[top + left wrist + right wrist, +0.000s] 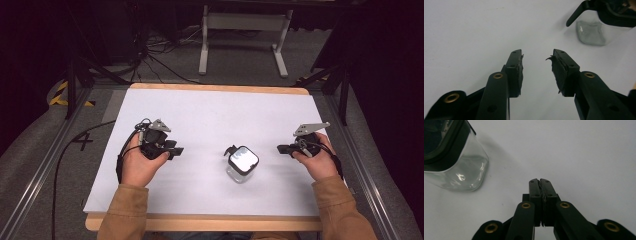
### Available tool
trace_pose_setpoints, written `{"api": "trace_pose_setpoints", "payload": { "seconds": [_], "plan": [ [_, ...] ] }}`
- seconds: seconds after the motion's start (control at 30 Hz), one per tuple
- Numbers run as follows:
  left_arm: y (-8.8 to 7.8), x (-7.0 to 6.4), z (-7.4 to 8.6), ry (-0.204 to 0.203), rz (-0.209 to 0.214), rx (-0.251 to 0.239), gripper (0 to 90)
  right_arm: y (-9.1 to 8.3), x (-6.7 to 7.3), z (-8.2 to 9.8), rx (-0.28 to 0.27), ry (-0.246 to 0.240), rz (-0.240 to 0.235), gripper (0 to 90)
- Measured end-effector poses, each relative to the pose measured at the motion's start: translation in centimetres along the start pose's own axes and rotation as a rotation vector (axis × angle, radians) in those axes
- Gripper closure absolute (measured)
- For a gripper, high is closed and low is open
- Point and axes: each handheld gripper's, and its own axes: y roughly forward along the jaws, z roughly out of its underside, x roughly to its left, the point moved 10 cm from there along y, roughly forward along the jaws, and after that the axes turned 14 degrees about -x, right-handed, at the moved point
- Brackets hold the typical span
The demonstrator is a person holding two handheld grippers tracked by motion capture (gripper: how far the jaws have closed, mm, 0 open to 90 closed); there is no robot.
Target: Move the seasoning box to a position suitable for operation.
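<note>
A small square clear glass jar with a black-rimmed lid and a black clip lever stands upright on the white table, right of centre. My left gripper rests to its left, held in a hand, jaws pointing at the jar. In the left gripper view the left gripper is open with nothing between its worn pads, and the jar stands ahead at upper right. My right gripper lies right of the jar, jaws toward it. The right gripper is shut on nothing, with the jar at upper left.
The white sheet covers a wooden board whose edge shows at the front. Metal rails run along both sides of the table. A white stand and cables lie on the floor beyond the far edge.
</note>
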Motion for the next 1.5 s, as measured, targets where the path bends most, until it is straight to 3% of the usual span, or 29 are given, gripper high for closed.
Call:
{"api": "trace_pose_setpoints", "payload": {
  "seconds": [0.1,0.13,0.23,0.3,0.5,0.77,0.93,1.23,1.5],
  "plan": [
    [-0.2,0.0,0.0,0.018,0.007,0.007,60.6,0.1,0.6,-0.1,-0.008,0.000,-0.031,90.0],
    [-0.1,-0.3,0.0,0.001,0.007,0.006,60.6,0.1,0.6,-0.2,-0.013,0.001,-0.035,90.0],
    [0.0,-0.7,0.0,0.011,0.025,0.007,61.1,0.4,1.4,-0.3,-0.036,0.024,-0.089,90.0],
    [0.0,-1.0,0.1,0.019,0.034,0.013,60.6,0.8,2.5,-0.6,-0.050,0.059,-0.156,90.0],
    [-0.6,-1.4,0.2,0.017,0.040,-0.005,59.2,2.6,4.1,-0.3,-0.024,0.021,-0.212,90.0],
    [-0.1,-2.0,0.0,0.024,0.054,-0.006,58.3,4.4,5.6,0.1,-0.032,-0.001,-0.265,90.0],
    [0.1,-2.1,0.0,0.028,0.059,0.000,57.4,5.0,6.5,0.6,0.004,-0.023,-0.287,90.0],
    [0.7,-2.1,-0.2,0.022,0.076,-0.002,57.7,5.2,6.7,2.1,0.048,0.005,-0.305,90.0],
    [1.6,-2.5,-0.8,0.027,0.097,0.001,57.5,4.7,8.1,2.6,0.075,-0.004,-0.338,90.0]
  ]
}}
